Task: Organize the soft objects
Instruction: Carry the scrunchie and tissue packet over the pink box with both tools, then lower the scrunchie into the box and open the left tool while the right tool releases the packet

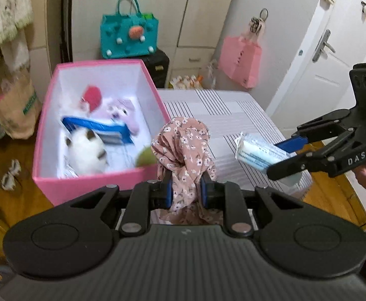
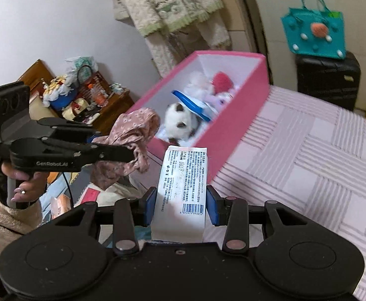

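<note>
My left gripper [image 1: 186, 190] is shut on a pink floral cloth [image 1: 183, 148], held in the air just right of the near end of a pink box [image 1: 92, 183]. The cloth [image 2: 130, 135] and left gripper [image 2: 122, 150] also show in the right wrist view, left of the box [image 2: 235, 135]. My right gripper [image 2: 181, 205] is shut on a white tissue pack [image 2: 181, 183], held in front of the box's near corner. The pack [image 1: 255, 150] and right gripper [image 1: 281, 158] show at the right of the left wrist view. The box holds a white plush toy [image 1: 85, 150], a blue-edged packet [image 1: 102, 128], a red item and a pale pink plush.
The box stands at the edge of a bed with a striped cover [image 2: 308, 150]. A teal bag [image 1: 130, 37] sits on a black suitcase [image 2: 328, 80] behind. A pink bag [image 1: 240, 60] hangs on the cabinet. A cluttered wooden table [image 2: 82, 100] stands at left.
</note>
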`<state>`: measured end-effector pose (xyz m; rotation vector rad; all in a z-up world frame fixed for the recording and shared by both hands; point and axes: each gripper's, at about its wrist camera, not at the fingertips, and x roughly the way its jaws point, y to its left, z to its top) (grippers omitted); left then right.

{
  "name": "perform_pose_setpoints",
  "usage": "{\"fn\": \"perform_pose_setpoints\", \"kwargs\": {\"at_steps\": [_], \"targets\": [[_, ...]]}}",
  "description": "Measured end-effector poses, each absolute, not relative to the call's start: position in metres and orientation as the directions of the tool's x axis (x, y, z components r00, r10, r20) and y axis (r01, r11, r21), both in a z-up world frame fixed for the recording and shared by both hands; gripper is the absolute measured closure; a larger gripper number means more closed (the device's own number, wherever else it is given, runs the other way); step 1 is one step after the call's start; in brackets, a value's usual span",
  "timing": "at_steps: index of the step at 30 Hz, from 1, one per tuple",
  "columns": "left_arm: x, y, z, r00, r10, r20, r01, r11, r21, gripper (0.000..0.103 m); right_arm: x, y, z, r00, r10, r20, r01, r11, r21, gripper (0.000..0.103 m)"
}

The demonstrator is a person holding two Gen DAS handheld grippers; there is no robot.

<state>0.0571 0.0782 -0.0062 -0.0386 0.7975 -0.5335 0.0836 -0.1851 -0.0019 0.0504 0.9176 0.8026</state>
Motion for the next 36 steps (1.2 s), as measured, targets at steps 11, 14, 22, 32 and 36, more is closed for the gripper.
{"fn": "perform_pose_setpoints", "kwargs": {"at_steps": [11, 14, 22, 32, 36], "targets": [[0.109, 0.116, 0.001, 0.630, -0.508, -0.588, 0.428, 0.858, -0.283, 0.083, 0.133, -0.133, 0.018, 0.458, 0.618, -0.639, -0.629, 0.733, 0.258, 0.057], [0.135, 0.125, -0.006, 0.646, -0.509, -0.568, 0.415, 0.859, -0.299, 0.083, 0.154, -0.120, 0.017, 0.492, 0.598, -0.633, -0.629, 0.747, 0.217, 0.057], [0.211, 0.130, -0.031, 0.689, -0.424, -0.588, 0.302, 0.905, -0.299, 0.083, 0.221, -0.081, 0.001, 0.578, 0.481, -0.659, -0.590, 0.804, 0.070, 0.057], [0.279, 0.133, -0.057, 0.628, -0.361, -0.690, 0.169, 0.928, -0.332, 0.083, 0.277, -0.042, -0.037, 0.572, 0.369, -0.733, -0.566, 0.824, -0.027, 0.057], [0.288, 0.136, -0.062, 0.572, -0.425, -0.701, 0.200, 0.902, -0.383, 0.083, 0.288, -0.044, -0.045, 0.562, 0.348, -0.750, -0.537, 0.843, -0.010, 0.057]]}}
